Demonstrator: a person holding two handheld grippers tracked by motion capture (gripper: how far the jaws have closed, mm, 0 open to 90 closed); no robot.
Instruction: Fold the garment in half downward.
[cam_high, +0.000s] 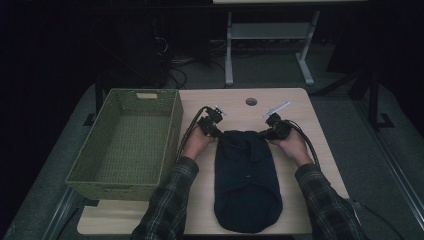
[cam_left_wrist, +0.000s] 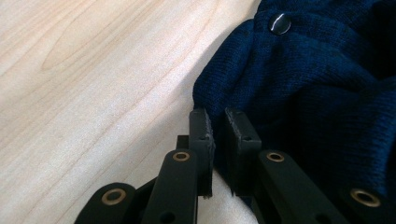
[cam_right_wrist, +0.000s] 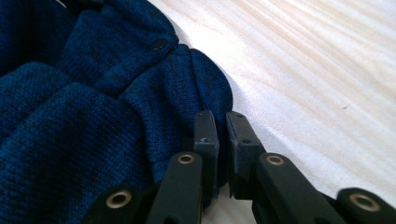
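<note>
High view: dark blue garment (cam_high: 246, 180) lies folded lengthwise at tabletop (cam_high: 295, 107) middle, far edge between both hands. Left hand-held gripper (cam_high: 216, 131) at garment's far-left corner, right hand-held gripper (cam_high: 266, 133) at far-right corner. Left gripper view: jaws nearly together, pinching knit edge (cam_left_wrist: 219, 100); button (cam_left_wrist: 280, 23) beyond. Right gripper view: jaws nearly together, nipping rounded knit edge (cam_right_wrist: 205, 93). Green woven basket (cam_high: 125, 142) stands just left of left hand, apart from garment.
</note>
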